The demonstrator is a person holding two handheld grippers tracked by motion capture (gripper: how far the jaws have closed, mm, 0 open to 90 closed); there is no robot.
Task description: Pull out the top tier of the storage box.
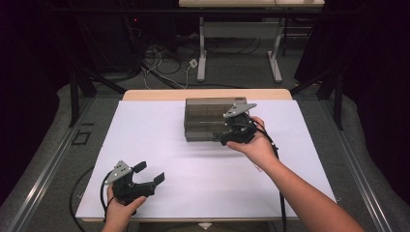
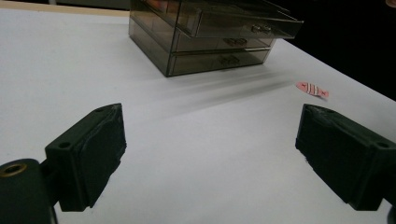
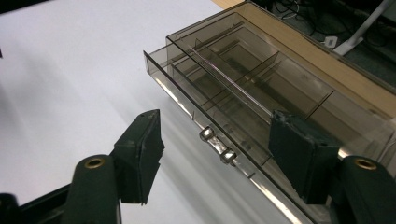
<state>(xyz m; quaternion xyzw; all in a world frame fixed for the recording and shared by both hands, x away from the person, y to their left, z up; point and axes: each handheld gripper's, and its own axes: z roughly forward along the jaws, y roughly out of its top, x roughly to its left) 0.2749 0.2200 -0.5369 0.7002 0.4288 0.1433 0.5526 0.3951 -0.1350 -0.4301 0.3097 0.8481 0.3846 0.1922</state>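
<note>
A smoky see-through drawer chest [image 1: 208, 118] with three drawers stands at the back middle of the white mat. Its top drawer [image 3: 243, 79] is pulled partway out and shows several divided compartments with nothing in them. My right gripper [image 1: 226, 137] hovers at the chest's front right. In the right gripper view its jaws [image 3: 217, 123] stand apart on either side of the drawer's small metal handle [image 3: 217, 144] without touching it. My left gripper [image 1: 150, 172] rests open near the mat's front left, with nothing between its fingers [image 2: 88, 154]. A small pink striped fish piece [image 2: 312, 89] lies on the mat.
The white mat [image 1: 169, 159] covers a wooden table whose bare edge [image 1: 208, 93] shows at the back. Beyond it, a second table's legs [image 1: 202, 53] and loose cables lie on the floor. A black cable trails from each gripper.
</note>
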